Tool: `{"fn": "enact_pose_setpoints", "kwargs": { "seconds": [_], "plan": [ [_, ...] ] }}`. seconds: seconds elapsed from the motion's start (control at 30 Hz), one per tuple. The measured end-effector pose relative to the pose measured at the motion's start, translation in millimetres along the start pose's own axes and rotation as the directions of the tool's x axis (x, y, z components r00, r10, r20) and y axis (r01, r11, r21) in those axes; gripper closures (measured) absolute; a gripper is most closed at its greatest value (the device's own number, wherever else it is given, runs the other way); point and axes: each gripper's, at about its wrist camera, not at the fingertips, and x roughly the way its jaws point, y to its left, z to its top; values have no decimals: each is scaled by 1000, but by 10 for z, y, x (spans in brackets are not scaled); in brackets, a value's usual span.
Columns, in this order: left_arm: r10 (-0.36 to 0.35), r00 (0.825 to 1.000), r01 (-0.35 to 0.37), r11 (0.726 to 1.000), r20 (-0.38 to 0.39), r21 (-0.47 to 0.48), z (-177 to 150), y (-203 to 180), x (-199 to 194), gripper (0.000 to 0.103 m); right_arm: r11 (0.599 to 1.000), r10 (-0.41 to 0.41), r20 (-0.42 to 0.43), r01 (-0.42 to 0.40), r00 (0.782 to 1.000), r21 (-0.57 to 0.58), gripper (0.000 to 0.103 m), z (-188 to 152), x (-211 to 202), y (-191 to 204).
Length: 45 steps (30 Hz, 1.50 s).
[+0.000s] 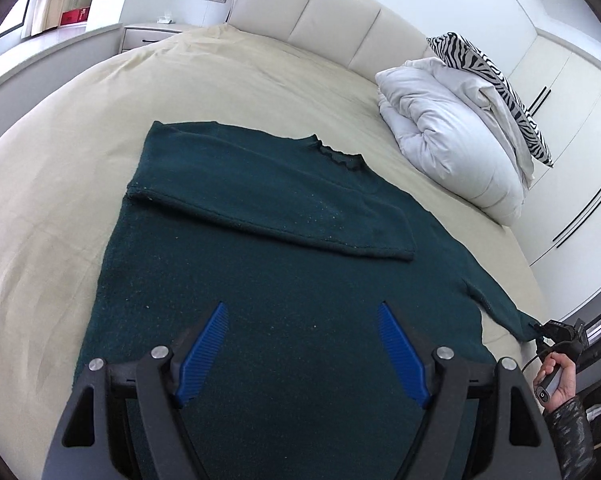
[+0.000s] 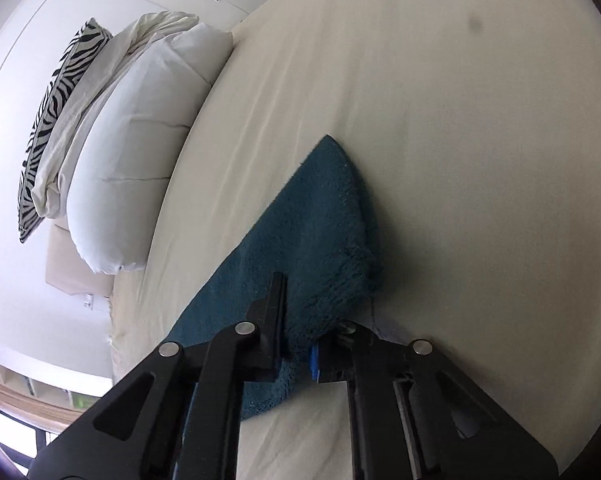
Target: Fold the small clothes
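Observation:
A dark green sweater (image 1: 260,264) lies flat on the cream bed sheet (image 1: 240,80), neck toward the headboard. One sleeve (image 1: 260,204) is folded across its chest. The other sleeve (image 1: 496,300) stretches out to the right. My left gripper (image 1: 300,308) hovers open over the sweater's lower body, with nothing between its blue pads (image 1: 204,348). My right gripper (image 1: 540,330), held by a person's hand (image 1: 556,376), is shut on that sleeve's cuff. In the right wrist view the right gripper (image 2: 304,312) pinches the fuzzy sleeve end (image 2: 324,208), which drapes over one finger.
A rolled white duvet (image 1: 448,136) and a zebra-print pillow (image 1: 488,76) lie at the bed's far right by the padded headboard (image 1: 332,12). A nightstand (image 1: 148,34) stands at the far left. White wardrobe doors (image 1: 572,120) line the right side.

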Motion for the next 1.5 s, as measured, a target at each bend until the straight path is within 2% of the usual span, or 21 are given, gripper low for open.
{"fn": "enact_pose_setpoints", "kwargs": {
  "seconds": [0.13, 0.2, 0.3, 0.37, 0.4, 0.43, 0.47, 0.53, 0.67, 0.77, 0.8, 0.83, 0.9, 1.0, 1.1, 1.17, 1.27, 1.33, 1.4, 1.47, 1.5],
  "plan": [
    [-22, 1000, 23, 999, 22, -40, 70, 155, -54, 24, 975, -25, 34, 32, 999, -221, 96, -122, -82, 837],
    [-26, 999, 28, 998, 38, -58, 101, 241, -94, 24, 926, 1, 28, 9, 1000, -377, 96, -350, -80, 1475],
    [-33, 998, 39, 994, 55, -98, 154, 383, -129, 24, 825, 44, 2, -35, 999, -564, 96, -857, -55, 2296],
    [-36, 997, 43, 992, 63, -121, 191, 473, -142, 24, 731, 89, -72, -115, 993, -673, 96, -1389, 31, 2865],
    [-35, 997, 44, 991, 66, -130, 217, 514, -143, 24, 689, 98, -102, -142, 990, -711, 96, -1642, 63, 3059],
    [-37, 997, 46, 990, 69, -137, 244, 550, -149, 24, 630, 103, -141, -174, 985, -757, 96, -2002, 142, 3308],
    [-38, 997, 49, 989, 74, -143, 268, 586, -153, 24, 593, 102, -172, -199, 980, -781, 96, -2236, 216, 3477],
    [-38, 996, 50, 987, 78, -150, 311, 641, -153, 24, 523, 72, -238, -240, 968, -818, 96, -2825, 425, 3680],
    [-45, 997, 53, 988, 62, -142, 393, 656, -70, 24, 468, 10, -343, -307, 939, -828, 93, -3637, 801, 3688],
    [-62, 997, 66, 991, 38, -120, 448, 561, 62, 23, 424, -36, -394, -343, 918, -838, 80, -4030, 911, 3559],
    [-68, 997, 71, 991, 29, -110, 478, 510, 117, 23, 413, -24, -396, -351, 918, -840, 66, -4107, 861, 3494],
    [-76, 997, 78, 992, 23, -100, 512, 452, 173, 23, 407, -5, -398, -361, 918, -839, 46, -4144, 794, 3437],
    [-93, 996, 93, 993, 9, -76, 583, 315, 293, 23, 409, 37, -401, -379, 916, -830, 38, -4185, 575, 3278],
    [-99, 995, 98, 995, -33, -29, 705, 80, 567, 23, 434, 78, -409, -401, 909, -807, 38, -4003, 341, 3093],
    [-94, 990, 96, 995, -101, 16, 794, -148, 917, 27, 537, 120, -432, -425, 894, -729, 38, -3665, 171, 2723],
    [-84, 986, 91, 995, -141, 42, 845, -275, 1130, 42, 599, 144, -436, -429, 888, -676, 38, -3463, 155, 2549],
    [-45, 980, 63, 994, -192, 89, 885, -441, 1382, 47, 667, 160, -453, -435, 877, -605, 38, -3209, 173, 2291],
    [-5, 977, 30, 993, -212, 113, 900, -492, 1484, 50, 688, 164, -446, -426, 880, -588, 38, -3106, 197, 2173],
    [-4, 977, 29, 993, -212, 116, 899, -510, 1516, 54, 698, 165, -442, -421, 882, -580, 38, -3065, 227, 2108],
    [8, 976, 23, 989, -216, 143, 877, -550, 1538, 71, 705, 168, -444, -422, 880, -570, 38, -3029, 265, 2044],
    [15, 977, 20, 987, -214, 157, 863, -570, 1534, 74, 707, 167, -447, -422, 879, -567, 38, -3023, 281, 2021]
  ]
}}
